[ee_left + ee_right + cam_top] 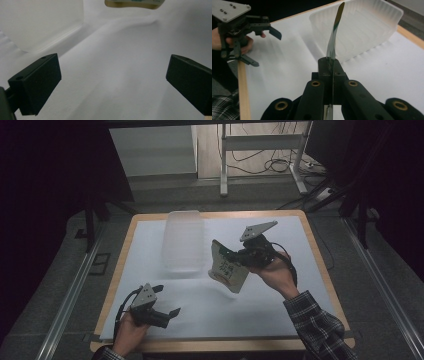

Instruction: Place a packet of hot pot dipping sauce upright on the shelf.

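Flat glossy pouch (228, 272) beside ribbed translucent plastic tub (183, 241)

Left gripper (167, 314) sits low near the person's side, jaws spread wide, the hand (131, 332) curled round its body. Right gripper (231, 257) is held up, angled leftward, jaws pinched tight, the plaid-sleeved forearm (315, 325) reaching in from the bottom right.

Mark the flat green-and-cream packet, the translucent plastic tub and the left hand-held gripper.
flat green-and-cream packet (227, 270), high view, printed face.
translucent plastic tub (183, 245), high view, side wall.
left hand-held gripper (167, 316), high view, between its fingertips.
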### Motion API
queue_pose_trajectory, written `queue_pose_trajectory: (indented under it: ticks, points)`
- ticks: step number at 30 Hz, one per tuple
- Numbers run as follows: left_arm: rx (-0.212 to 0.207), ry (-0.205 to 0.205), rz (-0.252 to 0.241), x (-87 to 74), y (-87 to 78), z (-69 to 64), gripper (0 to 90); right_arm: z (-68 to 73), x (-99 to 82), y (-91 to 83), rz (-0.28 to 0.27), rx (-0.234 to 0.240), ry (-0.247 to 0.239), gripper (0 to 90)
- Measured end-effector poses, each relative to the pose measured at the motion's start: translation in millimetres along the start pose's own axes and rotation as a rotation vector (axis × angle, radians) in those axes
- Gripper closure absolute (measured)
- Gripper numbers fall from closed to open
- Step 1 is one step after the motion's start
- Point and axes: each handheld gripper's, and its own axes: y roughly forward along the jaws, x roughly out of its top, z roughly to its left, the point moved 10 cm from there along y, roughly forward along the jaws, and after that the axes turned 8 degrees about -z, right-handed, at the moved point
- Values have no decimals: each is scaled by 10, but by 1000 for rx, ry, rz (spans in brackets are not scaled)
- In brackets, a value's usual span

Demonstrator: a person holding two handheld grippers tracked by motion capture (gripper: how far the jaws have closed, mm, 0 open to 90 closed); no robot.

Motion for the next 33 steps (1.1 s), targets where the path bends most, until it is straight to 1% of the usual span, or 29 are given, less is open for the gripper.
queue_pose_trajectory:
  ticks: [1, 2, 3, 6, 10, 11, 13, 18, 22, 26, 28, 29, 33]
  points:
    - [0, -1, 0, -1, 1, -2, 0, -31, 39, -2, -1, -8, -5, 892]
    - [-1, -2, 1, -1, 1, -3, 0, -31, 39, -2, -1, -8, -5, 892]
    - [-1, -2, 0, -1, 1, -3, 0, -67, 74, -4, 0, -20, -15, 892]
    - [1, -3, -1, 0, -2, 1, 0, -124, 123, -4, -1, -30, -24, 892]
    - [2, -2, -1, 1, -2, 4, 0, -203, 181, -7, -4, -30, -18, 892]
    - [2, -2, -1, 1, -2, 4, 0, -203, 181, -7, -4, -30, -18, 892]
    - [2, -5, -2, 2, -3, 3, 0, -256, 227, -6, -12, -26, -10, 892]
    - [4, -7, -5, 6, -2, 2, 0, -324, 296, 4, -15, -38, -20, 892]
    - [4, -4, -4, 6, -7, 7, 0, -415, 400, 20, -22, -55, -25, 891]
    - [4, -3, -4, 6, -8, 6, 0, -503, 464, 64, -20, -63, -24, 892]
    - [4, -3, -4, 7, -8, 5, 0, -517, 477, 79, -19, -61, -23, 892]
    - [4, -4, -5, 9, -9, 5, 0, -557, 503, 109, -19, -64, -20, 892]
    - [7, -6, -12, 17, -17, 13, 0, -640, 555, 181, -18, -73, -21, 892]
